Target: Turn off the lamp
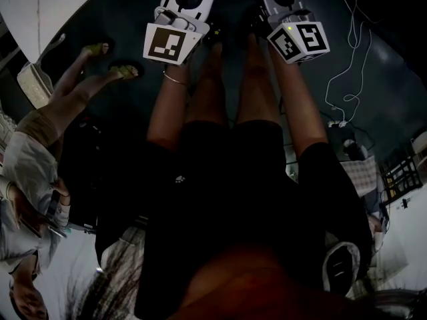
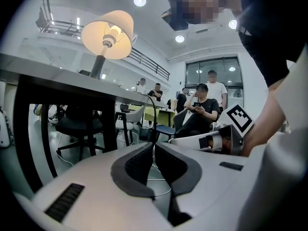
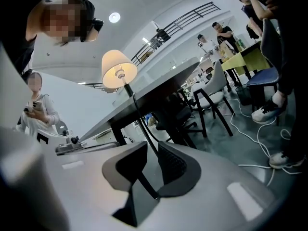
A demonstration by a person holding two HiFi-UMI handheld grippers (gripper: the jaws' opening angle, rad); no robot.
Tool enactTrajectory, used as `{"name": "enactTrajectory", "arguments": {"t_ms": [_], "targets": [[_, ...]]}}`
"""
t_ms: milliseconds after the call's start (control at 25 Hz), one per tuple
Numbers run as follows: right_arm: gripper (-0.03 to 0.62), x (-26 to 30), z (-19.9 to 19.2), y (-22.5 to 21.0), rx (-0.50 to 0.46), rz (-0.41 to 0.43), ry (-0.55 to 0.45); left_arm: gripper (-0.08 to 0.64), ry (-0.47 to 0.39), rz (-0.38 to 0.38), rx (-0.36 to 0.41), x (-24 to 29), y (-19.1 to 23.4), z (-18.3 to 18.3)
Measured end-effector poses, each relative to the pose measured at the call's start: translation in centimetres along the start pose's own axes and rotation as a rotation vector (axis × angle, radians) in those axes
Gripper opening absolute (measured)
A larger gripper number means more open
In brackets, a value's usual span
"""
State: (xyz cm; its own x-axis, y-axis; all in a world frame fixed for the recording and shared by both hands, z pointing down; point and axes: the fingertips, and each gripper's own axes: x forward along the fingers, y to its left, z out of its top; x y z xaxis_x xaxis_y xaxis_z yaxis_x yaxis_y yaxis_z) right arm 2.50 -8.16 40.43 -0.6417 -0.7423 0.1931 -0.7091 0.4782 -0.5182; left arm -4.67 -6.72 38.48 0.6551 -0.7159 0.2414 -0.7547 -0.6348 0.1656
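The lamp [image 2: 108, 32] stands lit on the dark table [image 2: 57, 78], its cream shade glowing; the right gripper view shows the lamp [image 3: 119, 69] too. Its black cord [image 3: 143, 128] hangs off the table edge and runs down through the gap of my right gripper [image 3: 153, 146], whose jaws stand a little apart and do not press it. In the left gripper view the cord [image 2: 154, 119] comes down to the tips of my left gripper [image 2: 154, 146], which look shut; whether they pinch it I cannot tell. Both marker cubes [image 1: 172, 42] [image 1: 299, 42] sit side by side above the person's legs.
Both grippers are below the tabletop. A black office chair [image 2: 79, 124] stands under the table. White cables [image 3: 260, 129] trail over the floor. Several people sit and stand behind [image 2: 199, 109], one stands at the left [image 3: 38, 114]. A yellow-green table [image 3: 245, 57] and chairs [image 3: 214, 93] are on the right.
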Motion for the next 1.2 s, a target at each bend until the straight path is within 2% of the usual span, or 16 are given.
{"name": "enactTrajectory", "arguments": {"t_ms": [360, 680, 960, 1200], "targets": [[0.098, 2.3, -3.1, -2.8, -0.039, -0.033, 0.065, 0.008, 0.000, 0.020, -0.019, 1.6, 0.7, -1.9], [0.101, 3.9, -4.4, -3.6, -0.063, -0.051, 0.104, 0.008, 0.003, 0.041, -0.030, 1.3, 0.9, -2.2], [0.141, 5.4, -6.0, -4.7, -0.081, -0.092, 0.154, 0.008, 0.001, 0.042, -0.031, 1.1, 1.2, -2.1], [0.141, 6.1, -6.1, -5.5, -0.053, -0.091, 0.143, 0.008, 0.000, 0.052, -0.038, 1.4, 1.0, -2.4]]}}
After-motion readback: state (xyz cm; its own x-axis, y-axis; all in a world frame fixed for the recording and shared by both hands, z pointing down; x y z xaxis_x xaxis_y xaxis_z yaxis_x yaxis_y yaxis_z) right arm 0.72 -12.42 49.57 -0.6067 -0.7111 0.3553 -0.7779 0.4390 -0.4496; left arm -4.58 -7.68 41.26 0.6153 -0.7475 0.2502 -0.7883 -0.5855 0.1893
